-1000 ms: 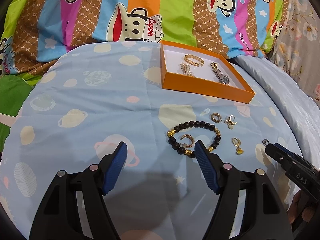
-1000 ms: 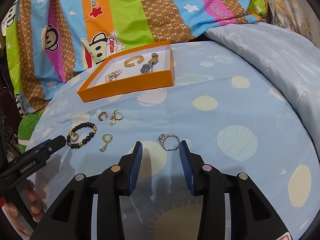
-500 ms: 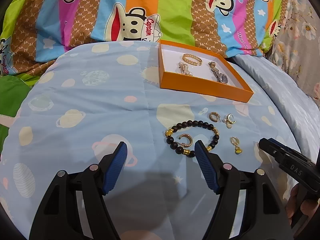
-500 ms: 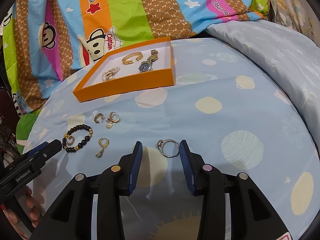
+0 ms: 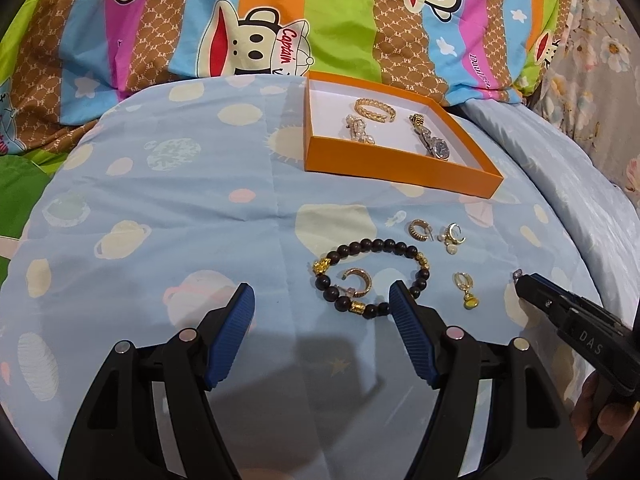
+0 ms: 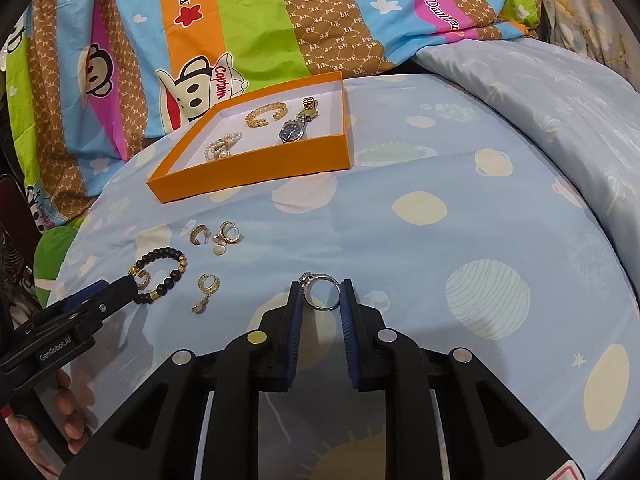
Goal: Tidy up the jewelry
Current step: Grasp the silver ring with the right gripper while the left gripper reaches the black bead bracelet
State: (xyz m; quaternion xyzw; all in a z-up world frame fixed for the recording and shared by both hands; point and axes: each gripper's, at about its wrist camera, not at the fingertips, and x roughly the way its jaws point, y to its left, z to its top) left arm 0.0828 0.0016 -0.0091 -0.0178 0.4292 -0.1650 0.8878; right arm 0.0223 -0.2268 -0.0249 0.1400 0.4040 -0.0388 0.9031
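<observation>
Bracketing a silver ring (image 6: 321,291) between its blue pads, the right gripper (image 6: 320,300) sits low over the bed (image 6: 460,248), its fingers (image 6: 295,312) drawn in close on either side of the band. The ring appears to stand on edge between the pads, its small stone setting turned toward the left pad; whether the pads are pressing the metal or only flank it cannot be told. This hand is plainly the nearer one to the ring. The orange box (image 6: 256,168) lies ahead and to the left, well apart, with a gold bangle (image 6: 266,114), a watch (image 6: 294,130) and a pearl piece (image 6: 222,148) already inside, so the likely next move is a lift and a carry forward-left.

The left gripper (image 5: 322,312) hovers with its fingers (image 5: 234,322) wide apart and nothing between them, just short of a dark beaded bracelet (image 5: 372,276) that encircles a gold hoop earring (image 5: 357,280). The bracelet lies slightly right of the gap, near the right pad. Three more earrings (image 5: 438,234) rest on the sheet between the bracelet and the box, untouched.
</observation>
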